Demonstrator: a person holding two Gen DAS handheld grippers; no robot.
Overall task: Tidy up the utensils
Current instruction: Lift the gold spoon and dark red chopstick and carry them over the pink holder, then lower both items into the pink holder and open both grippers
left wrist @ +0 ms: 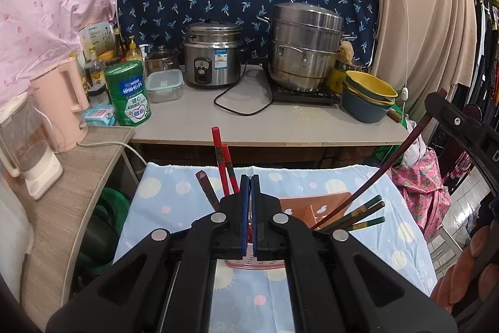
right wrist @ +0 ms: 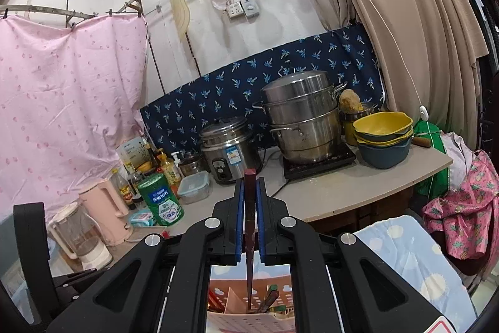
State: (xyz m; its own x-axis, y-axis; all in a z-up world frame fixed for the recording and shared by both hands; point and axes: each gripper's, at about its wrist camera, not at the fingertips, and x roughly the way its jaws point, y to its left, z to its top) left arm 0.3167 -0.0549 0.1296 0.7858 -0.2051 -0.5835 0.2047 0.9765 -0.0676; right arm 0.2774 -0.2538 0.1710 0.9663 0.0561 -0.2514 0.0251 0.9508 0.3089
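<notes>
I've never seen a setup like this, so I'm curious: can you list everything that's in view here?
Utensil holder: one, pink, on the spotted blue cloth.
Red chopsticks: two, standing in the holder's left side.
Dark chopstick: one, reddish brown, tip down in the holder.
Green-handled chopsticks: about three, leaning right.
Rice cooker: one, steel, on the counter.
Steamer pot: one, steel, on a black hob.
Bowls: a stack, yellow and blue, counter's right end.
Tin: one, green, left.
Kettle: one, pink, far left.
Left gripper: black, shut, empty.
Right gripper: black, shut on the dark chopstick.
</notes>
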